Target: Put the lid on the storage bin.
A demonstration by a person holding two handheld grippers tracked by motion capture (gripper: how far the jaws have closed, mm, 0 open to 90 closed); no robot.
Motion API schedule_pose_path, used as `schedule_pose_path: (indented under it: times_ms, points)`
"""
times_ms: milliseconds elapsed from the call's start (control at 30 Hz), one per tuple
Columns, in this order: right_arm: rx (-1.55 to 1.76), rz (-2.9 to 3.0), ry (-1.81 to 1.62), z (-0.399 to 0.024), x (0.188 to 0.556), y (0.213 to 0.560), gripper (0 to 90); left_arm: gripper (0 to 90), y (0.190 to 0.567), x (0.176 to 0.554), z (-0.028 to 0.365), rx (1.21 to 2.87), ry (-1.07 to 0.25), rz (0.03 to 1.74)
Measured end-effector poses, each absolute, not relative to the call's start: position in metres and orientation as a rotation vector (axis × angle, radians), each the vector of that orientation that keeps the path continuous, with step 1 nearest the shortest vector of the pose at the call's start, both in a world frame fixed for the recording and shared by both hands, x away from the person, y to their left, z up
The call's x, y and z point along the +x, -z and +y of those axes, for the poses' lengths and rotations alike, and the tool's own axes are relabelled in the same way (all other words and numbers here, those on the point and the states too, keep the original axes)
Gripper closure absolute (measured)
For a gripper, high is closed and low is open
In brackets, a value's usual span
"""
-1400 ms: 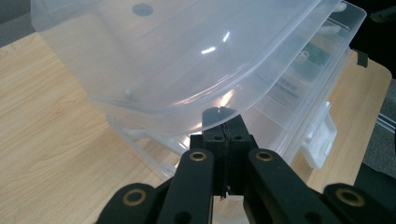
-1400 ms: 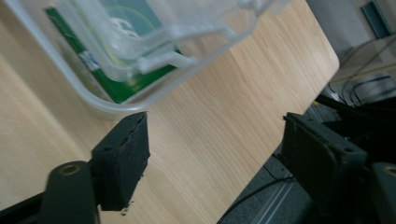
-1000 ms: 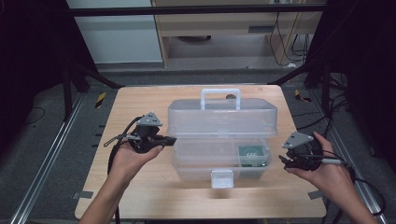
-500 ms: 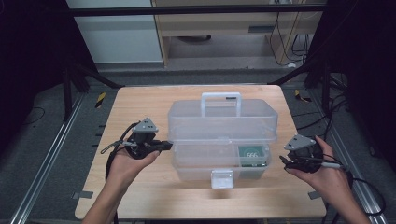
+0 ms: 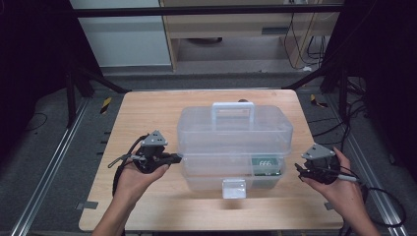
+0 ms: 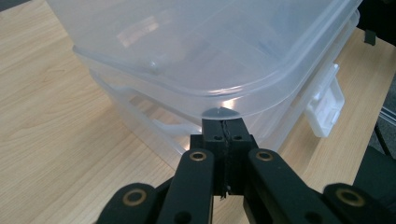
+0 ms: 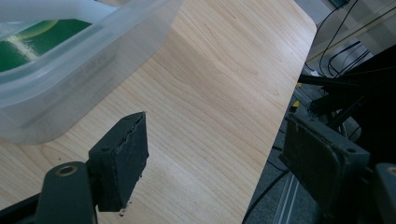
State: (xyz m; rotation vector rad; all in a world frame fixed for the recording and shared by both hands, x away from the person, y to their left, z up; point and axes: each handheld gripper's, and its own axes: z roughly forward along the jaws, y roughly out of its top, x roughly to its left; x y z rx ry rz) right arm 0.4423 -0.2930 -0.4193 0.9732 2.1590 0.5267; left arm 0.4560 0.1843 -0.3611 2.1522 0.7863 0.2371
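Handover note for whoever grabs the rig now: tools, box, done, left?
Left tool: jaws shut on nothing, tips at the left side of the clear plastic box, just under its lid rim.
Right tool: jaws open, nothing between them, off the box's right side above the wooden table.
Box: mid-table, lid on, white front latch down, handle on top, a green item inside at right.
Done: both tools brought to the box's sides.
Left: likely grip or open it; nothing held yet.

The right gripper (image 7: pixel 212 154) held its 2 black jaws wide apart above the wooden table (image 7: pixel 219 84), nothing between them. The clear plastic box (image 7: pixel 70 79) sat upper left, green inside.
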Motion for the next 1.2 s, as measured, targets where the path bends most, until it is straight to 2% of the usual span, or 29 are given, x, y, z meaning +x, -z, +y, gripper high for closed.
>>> schedule_pose_path:
  times_ms: [900,1033,1100,1167,1200]
  points:
    - [1.006,2.184,-0.532,-0.291,0.445,0.436,22.3,90.0,0.393,0.445,0.187,2.172,-0.193,0.798]
    - [1.0,2.179,-0.532,-0.29,0.447,0.435,22.2,90.0,0.397,0.443,0.192,2.223,-0.256,0.809]
    - [1.005,2.172,-0.533,-0.291,0.448,0.434,22.2,90.0,0.399,0.443,0.201,2.265,-0.338,0.837]
    - [1.016,2.156,-0.54,-0.293,0.449,0.434,22.6,90.0,0.4,0.445,0.211,2.25,-0.355,0.871]
    - [1.024,2.15,-0.542,-0.294,0.45,0.435,22.8,90.0,0.399,0.448,0.223,2.232,-0.405,0.907]
